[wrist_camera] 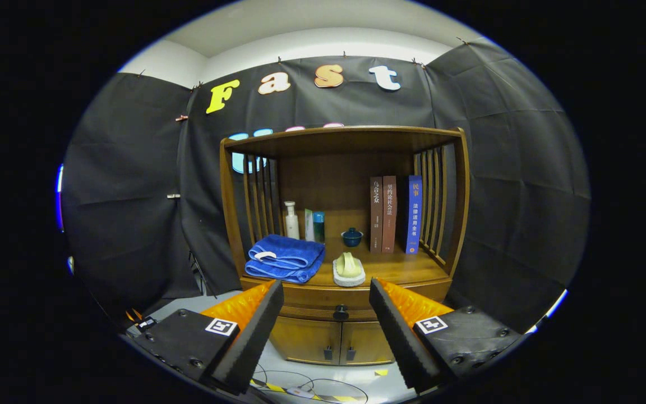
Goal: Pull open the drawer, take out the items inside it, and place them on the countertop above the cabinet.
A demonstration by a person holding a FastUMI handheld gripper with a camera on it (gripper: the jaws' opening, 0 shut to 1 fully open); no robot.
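A wooden cabinet point(345, 280) stands ahead against the black cloth wall. Its drawer point(323, 310) sits closed under the countertop, with a dark round knob point(341, 312) in its middle. My gripper point(326, 311) is open, its two fingers spread wide and held some way in front of the cabinet, with the knob seen between them but well beyond their tips. Nothing is held. On the countertop point(401, 270) lie a folded blue towel point(285, 258) and a white dish with a pale green item point(349, 269). What the drawer holds is hidden.
At the back of the countertop stand a white bottle point(291, 220), small boxes point(314, 225), a dark blue lidded cup point(352, 237) and three upright books point(396, 214). Two small doors point(331, 342) close the cabinet below the drawer. Cables and striped tape point(306, 390) lie on the floor.
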